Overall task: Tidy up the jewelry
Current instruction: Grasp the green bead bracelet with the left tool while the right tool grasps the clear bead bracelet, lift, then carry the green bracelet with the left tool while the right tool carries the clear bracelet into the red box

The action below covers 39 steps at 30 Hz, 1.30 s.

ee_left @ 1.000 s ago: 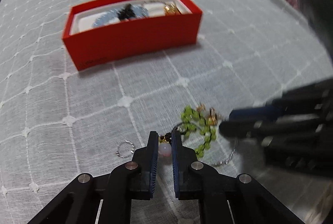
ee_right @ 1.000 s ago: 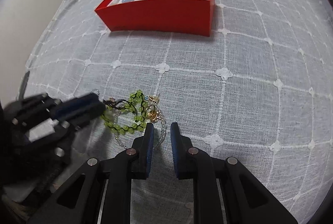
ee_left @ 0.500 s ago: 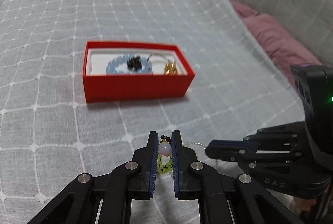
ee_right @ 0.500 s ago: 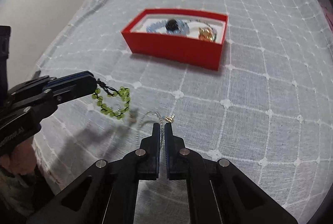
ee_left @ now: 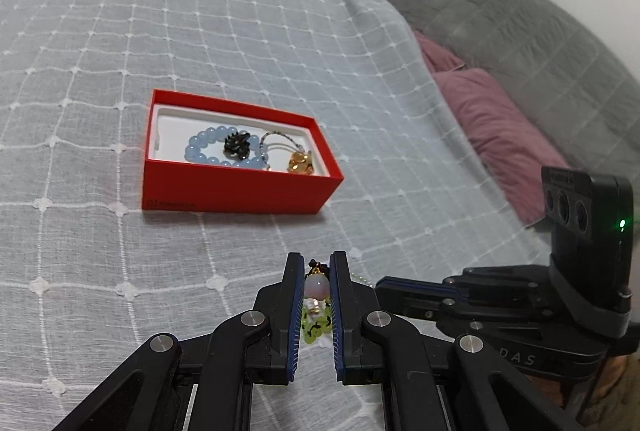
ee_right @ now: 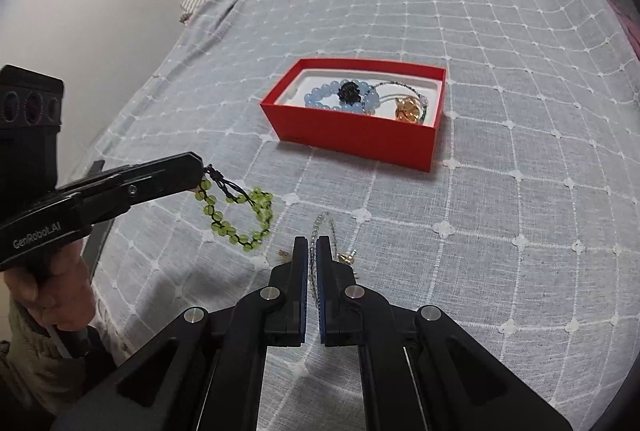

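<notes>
- Jewelry part sorted: blue bead bracelet and amber charm piece lie in red box on bedspread.
- Left gripper clamps green bead bracelet, dangling clear of the cloth.
- Right gripper pinches silver chain, near box.
- Left to do: both into the box.

Red box, green bracelet
</notes>
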### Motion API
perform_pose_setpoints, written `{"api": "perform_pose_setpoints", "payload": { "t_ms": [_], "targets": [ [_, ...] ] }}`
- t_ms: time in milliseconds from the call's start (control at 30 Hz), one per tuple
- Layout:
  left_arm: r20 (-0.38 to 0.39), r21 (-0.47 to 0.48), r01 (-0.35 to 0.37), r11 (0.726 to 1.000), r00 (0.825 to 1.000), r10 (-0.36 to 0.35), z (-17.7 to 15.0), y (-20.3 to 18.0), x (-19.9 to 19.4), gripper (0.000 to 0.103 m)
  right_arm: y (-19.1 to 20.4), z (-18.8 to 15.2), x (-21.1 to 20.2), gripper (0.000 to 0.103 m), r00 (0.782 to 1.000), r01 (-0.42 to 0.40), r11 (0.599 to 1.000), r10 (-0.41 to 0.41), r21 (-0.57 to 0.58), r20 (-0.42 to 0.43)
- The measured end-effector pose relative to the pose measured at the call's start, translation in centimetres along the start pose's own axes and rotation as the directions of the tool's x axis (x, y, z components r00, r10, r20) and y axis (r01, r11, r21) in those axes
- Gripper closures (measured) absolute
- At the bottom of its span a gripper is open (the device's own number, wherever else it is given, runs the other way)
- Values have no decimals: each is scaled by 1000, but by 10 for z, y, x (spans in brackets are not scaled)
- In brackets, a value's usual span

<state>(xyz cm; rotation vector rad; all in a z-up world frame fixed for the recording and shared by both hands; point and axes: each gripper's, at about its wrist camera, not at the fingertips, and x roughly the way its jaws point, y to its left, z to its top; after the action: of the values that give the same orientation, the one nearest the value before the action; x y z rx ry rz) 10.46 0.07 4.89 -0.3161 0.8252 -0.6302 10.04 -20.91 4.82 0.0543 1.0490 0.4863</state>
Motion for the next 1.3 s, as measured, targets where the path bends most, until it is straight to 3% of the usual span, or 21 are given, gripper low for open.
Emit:
{"api": "perform_pose_setpoints", "payload": {
  "t_ms": [267,500,733,867,933,1033,1100,1200,1233,1300],
  "targets": [
    [-8,-187,89,978,996,-92,6,32,0,96,0,2,-3,100,1000,-7,1000,7,14,6],
    [-149,-135,-57,989,988,36,-5,33,31,95,-2,1,1,99,1000,-2,1000,2,20,-5],
    [-169,-108,-150,983,977,130,-8,40,31,92,-2,2,-3,99,1000,-12,1000,11,20,9],
    [-211,-54,-205,977,959,190,-13,40,39,86,-2,2,-1,100,1000,-6,1000,6,19,6],
    [-228,-7,-258,966,941,250,-16,39,42,67,-2,2,-1,99,1000,-7,1000,7,19,6],
    [-256,48,-320,946,912,321,-22,38,49,63,-2,2,-1,99,1000,-6,1000,6,18,4],
    [-270,62,-333,941,902,337,-26,39,53,64,-2,2,0,99,1000,-5,1000,5,17,2],
    [-279,84,-351,933,890,360,-30,38,61,67,0,1,1,99,1000,-3,1000,3,12,-1],
    [-278,92,-353,931,889,364,-31,38,65,84,0,1,1,99,1000,-3,1000,3,12,-2],
    [-282,93,-355,930,887,367,-31,40,71,98,1,0,2,99,1000,-2,1000,2,11,-1]
  ]
}}
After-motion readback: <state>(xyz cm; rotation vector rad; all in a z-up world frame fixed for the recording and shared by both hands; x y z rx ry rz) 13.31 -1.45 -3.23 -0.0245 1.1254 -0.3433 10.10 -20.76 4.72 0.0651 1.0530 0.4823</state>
